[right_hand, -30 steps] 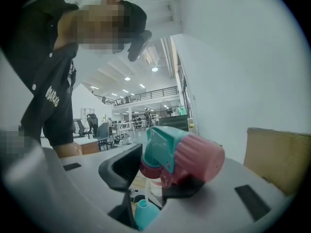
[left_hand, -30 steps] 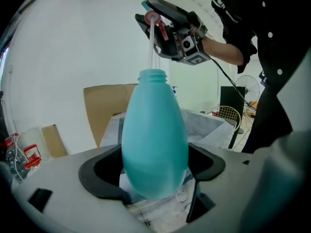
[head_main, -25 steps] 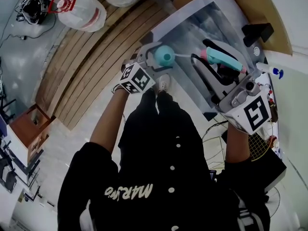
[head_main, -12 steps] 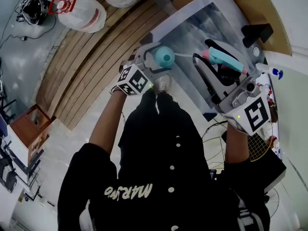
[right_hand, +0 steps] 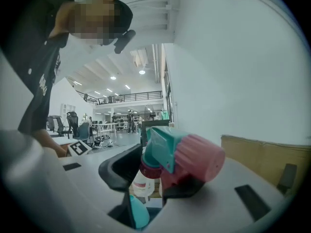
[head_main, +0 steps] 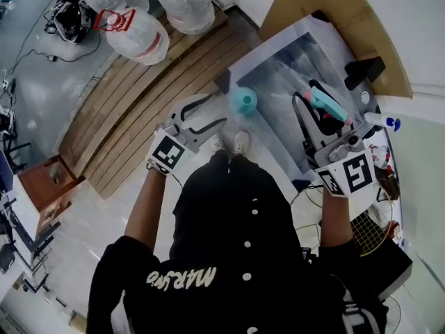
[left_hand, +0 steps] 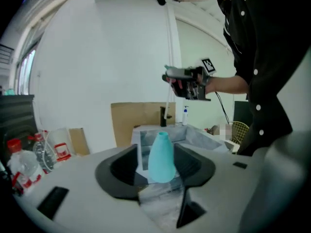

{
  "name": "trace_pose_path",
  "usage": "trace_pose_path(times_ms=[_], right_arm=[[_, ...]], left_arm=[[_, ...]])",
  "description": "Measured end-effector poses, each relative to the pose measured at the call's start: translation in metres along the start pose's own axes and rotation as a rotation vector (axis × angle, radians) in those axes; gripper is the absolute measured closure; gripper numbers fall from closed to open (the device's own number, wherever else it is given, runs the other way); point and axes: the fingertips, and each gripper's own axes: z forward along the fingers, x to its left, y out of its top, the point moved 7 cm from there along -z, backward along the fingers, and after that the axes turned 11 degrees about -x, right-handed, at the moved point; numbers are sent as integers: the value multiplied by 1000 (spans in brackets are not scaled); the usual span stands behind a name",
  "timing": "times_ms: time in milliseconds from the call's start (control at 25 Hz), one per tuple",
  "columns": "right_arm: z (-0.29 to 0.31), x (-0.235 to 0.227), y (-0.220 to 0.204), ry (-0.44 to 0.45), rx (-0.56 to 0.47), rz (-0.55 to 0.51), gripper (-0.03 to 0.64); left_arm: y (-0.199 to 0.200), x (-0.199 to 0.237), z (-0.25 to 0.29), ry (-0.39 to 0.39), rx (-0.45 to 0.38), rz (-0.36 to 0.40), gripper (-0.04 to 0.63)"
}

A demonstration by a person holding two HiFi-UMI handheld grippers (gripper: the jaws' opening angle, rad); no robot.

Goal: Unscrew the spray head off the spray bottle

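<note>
My left tool (head_main: 217, 112) holds nothing, its jaws partly apart after just narrowing; the teal spray bottle (head_main: 243, 101) stands upright on the desk (head_main: 292, 54) just beyond the jaw tips, untouched by the pads and with its neck bare. My right tool (right_hand: 158, 176) is clamped on the teal-and-pink spray head (right_hand: 182, 159), which it holds over the desk's right side in the head view, well apart from the bottle.

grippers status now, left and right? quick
Left gripper: open and empty, fingers have just been closing; the bottle stands ahead of them, apart.
Right gripper: closed on the spray head.
</note>
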Motion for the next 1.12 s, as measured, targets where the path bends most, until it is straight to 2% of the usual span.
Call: trace_pose_path(times_ms=[40, 80, 160, 200, 320, 360, 400, 560, 760, 1120], right_arm=[[-2, 1, -1, -11, 0, -6, 456], [-4, 1, -2, -23, -2, -11, 456], [-9, 3, -1, -48, -7, -19, 456], [-12, 3, -1, -58, -9, -22, 456], [-20, 6, 2, -70, -10, -24, 456], [-22, 7, 4, -72, -11, -25, 456], [-24, 8, 6, -75, -15, -29, 456], [-29, 9, 13, -115, -22, -67, 456], [-42, 4, 18, -169, -28, -80, 456], [-46, 4, 15, -292, -28, -131, 456]], left_arm=[[12, 4, -11, 50, -39, 6, 413], [23, 7, -20, 100, -85, 1, 470], [42, 13, -35, 190, -159, -44, 548], [50, 16, -41, 230, -173, -83, 558], [66, 23, -58, 322, -188, -257, 571], [74, 25, -63, 345, -201, -290, 571], [82, 26, -67, 365, -211, -292, 571], [106, 26, -80, 452, -181, -180, 571], [118, 23, -99, 521, -207, -189, 571], [108, 23, -122, 672, -201, -155, 571]])
